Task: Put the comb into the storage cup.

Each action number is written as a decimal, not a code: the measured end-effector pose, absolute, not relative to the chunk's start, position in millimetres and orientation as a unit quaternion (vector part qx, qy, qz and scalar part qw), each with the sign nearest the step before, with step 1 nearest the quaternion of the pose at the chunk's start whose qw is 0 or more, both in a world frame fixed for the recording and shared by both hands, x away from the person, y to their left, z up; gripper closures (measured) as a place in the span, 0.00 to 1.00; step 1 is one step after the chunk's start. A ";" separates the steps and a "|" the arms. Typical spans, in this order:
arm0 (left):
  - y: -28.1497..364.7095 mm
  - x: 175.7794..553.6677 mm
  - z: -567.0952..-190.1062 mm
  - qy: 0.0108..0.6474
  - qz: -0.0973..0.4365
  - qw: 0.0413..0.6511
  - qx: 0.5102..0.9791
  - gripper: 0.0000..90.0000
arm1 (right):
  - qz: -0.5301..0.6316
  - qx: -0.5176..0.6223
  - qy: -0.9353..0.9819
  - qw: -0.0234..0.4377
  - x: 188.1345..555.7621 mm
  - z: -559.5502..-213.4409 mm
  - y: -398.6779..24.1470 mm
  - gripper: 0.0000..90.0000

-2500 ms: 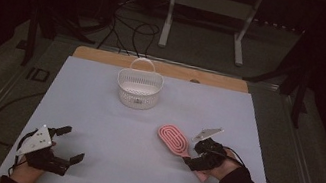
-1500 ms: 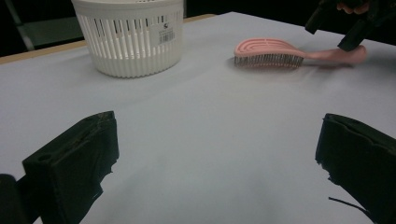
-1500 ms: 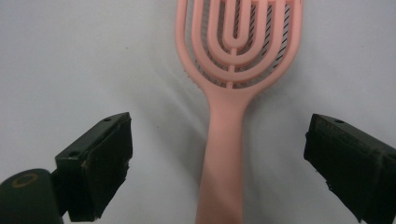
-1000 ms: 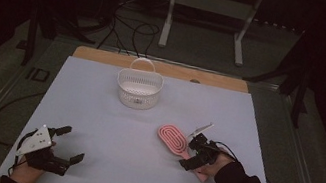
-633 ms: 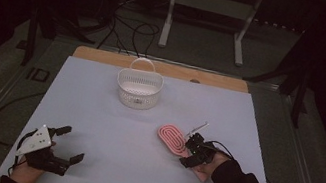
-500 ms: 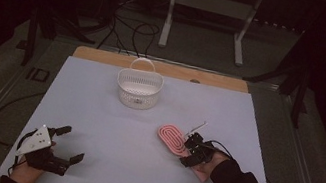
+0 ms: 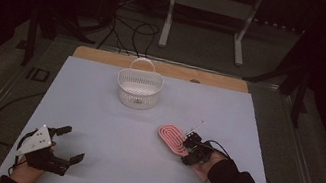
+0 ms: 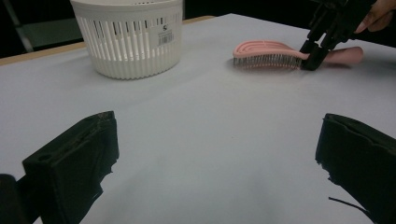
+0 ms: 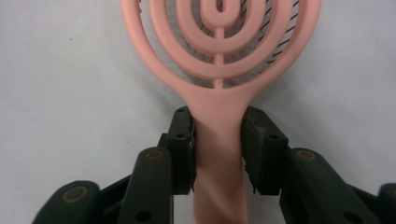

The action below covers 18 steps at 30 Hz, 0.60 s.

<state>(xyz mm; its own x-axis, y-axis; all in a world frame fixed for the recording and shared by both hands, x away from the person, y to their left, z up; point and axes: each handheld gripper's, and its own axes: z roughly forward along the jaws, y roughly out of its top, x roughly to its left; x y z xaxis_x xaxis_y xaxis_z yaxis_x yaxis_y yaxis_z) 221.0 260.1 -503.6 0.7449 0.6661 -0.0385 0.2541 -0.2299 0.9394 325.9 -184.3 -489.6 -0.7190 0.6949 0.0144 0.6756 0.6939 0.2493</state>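
A pink hairbrush [image 7: 174, 139] is seen lying on the white tabletop [image 7: 94, 125], right of centre in the high view, bristles down, with its handle pointing toward the lower right of the frame. The right hand-held gripper [image 9: 217, 140] has just been closing, and in its own view the two black pads are set against either side of the handle just below the neck, so the brush is taken to be clamped there while it lies flat on the tabletop. The left hand-held gripper [image 7: 65, 144] is held at the lower left of the high view with its jaws wide apart and nothing between them. A white slotted basket [image 7: 139, 87] stands well apart, in the upper middle of the frame. The brush is judged to be light and stiff, a moulded plastic with an open looped head; the smooth, tapering handle may slip or pivot if gripped weakly. The narrow neck is judged the best hold, since the weight of the head is kept close to the pads and the flexible bristles are left untouched.
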 end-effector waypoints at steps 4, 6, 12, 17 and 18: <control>259.9 221.0 -503.7 0.302 0.191 0.541 0.762 0.00 | 0.116 0.371 0.920 0.050 324.8 -490.1 -182.7 0.75; 259.8 221.0 -503.7 0.302 0.190 0.541 0.762 0.00 | 0.115 0.367 0.922 0.056 323.1 -490.3 -181.2 0.76; 259.5 220.9 -503.9 0.302 0.190 0.540 0.762 0.00 | 0.114 0.347 0.929 0.063 320.7 -490.6 -179.9 0.77; 259.5 221.1 -504.1 0.302 0.190 0.539 0.763 0.00 | 0.113 0.345 0.930 0.060 321.6 -490.6 -180.4 0.78; 259.5 221.0 -504.1 0.302 0.190 0.539 0.763 0.00 | 0.116 0.342 0.931 0.059 322.1 -491.1 -181.5 0.78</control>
